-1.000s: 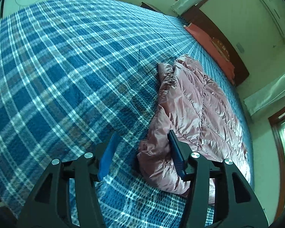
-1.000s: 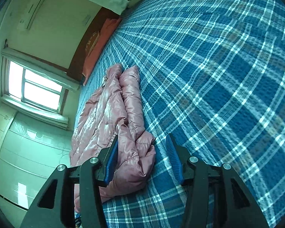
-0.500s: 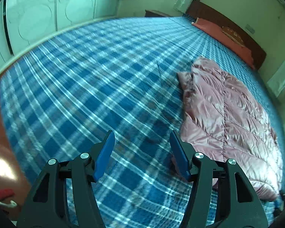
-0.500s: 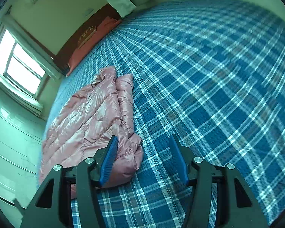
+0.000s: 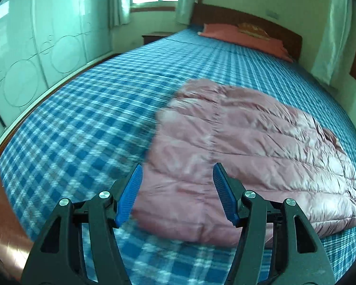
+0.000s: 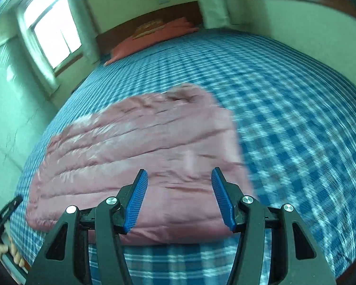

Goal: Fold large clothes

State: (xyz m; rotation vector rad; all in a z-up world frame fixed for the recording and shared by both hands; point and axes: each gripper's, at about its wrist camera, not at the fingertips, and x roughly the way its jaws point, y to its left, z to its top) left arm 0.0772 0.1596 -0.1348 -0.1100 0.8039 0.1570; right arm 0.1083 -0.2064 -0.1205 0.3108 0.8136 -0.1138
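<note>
- Two hand-held grippers hang above the bed; the left hand-held gripper (image 5: 176, 190) has its blue-padded jaws parted with nothing between them
- the right hand-held gripper (image 6: 178, 194) likewise stands apart, gripping nothing
- one pink quilted puffer jacket (image 5: 244, 147) lies folded flat on the blue plaid bedspread (image 5: 95, 118), near the bed's foot edge
- a salmon-coloured pillow (image 5: 239, 35) rests at the dark wooden headboard (image 5: 249, 21)
</note>
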